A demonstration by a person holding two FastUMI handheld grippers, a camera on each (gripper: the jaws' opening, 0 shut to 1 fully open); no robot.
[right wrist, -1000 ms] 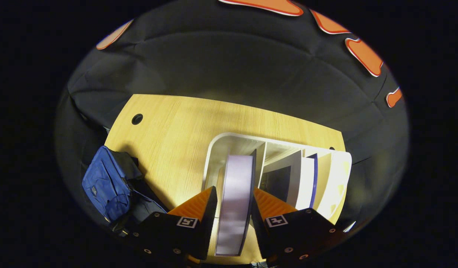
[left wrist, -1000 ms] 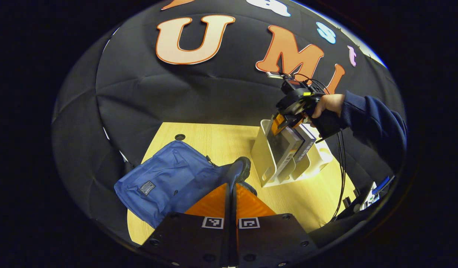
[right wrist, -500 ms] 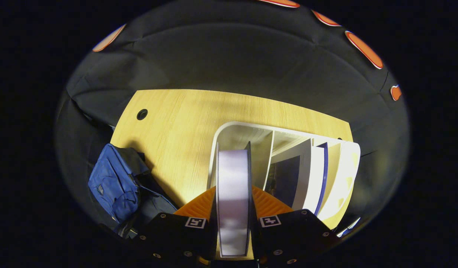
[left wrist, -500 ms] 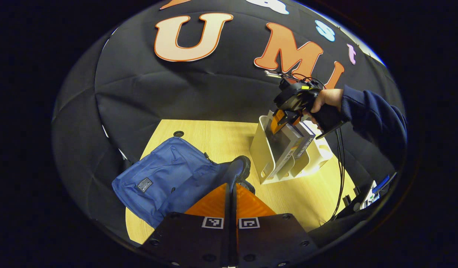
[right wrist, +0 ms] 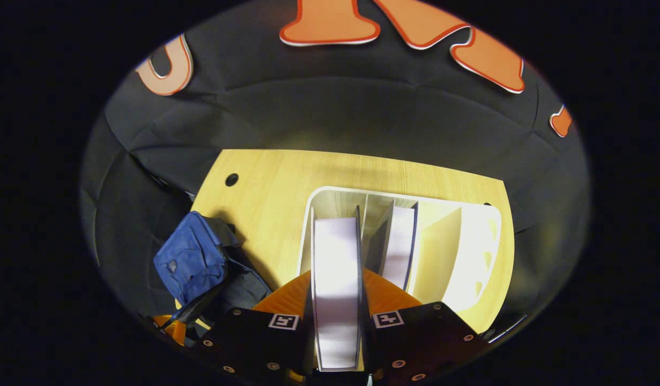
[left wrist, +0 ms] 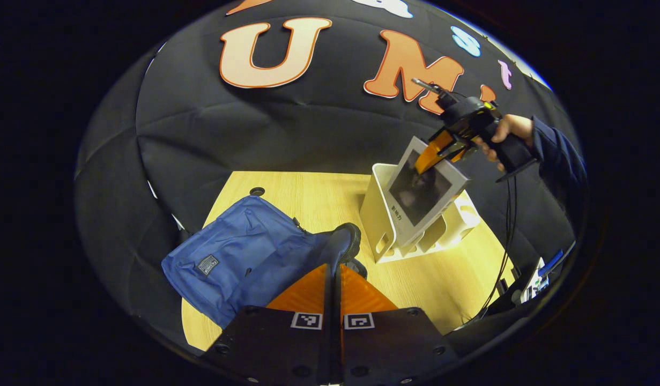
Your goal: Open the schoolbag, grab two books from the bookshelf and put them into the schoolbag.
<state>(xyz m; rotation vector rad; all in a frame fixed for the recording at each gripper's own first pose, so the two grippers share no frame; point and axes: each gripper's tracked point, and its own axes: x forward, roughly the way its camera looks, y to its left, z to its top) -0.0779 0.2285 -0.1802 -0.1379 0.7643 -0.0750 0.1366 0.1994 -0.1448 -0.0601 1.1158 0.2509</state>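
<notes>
The left gripper view looks from low at the desk's (left wrist: 308,198) near edge, across the schoolbag (left wrist: 244,257) close by, toward the bookshelf (left wrist: 380,225) farther off. The right gripper view looks steeply down from just above that bookshelf (right wrist: 480,241). Both share desk (right wrist: 265,182), schoolbag (right wrist: 193,257) and bookshelf.

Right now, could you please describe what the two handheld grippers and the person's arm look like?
Each gripper has a black body with a pair of small square black-and-white markers at the base of its fingers, seen on the left gripper and the right gripper. In the left gripper view, the right gripper is black with a small yellow detail on top, thin black cables hang from it, and the person's sleeve is dark navy.
</notes>
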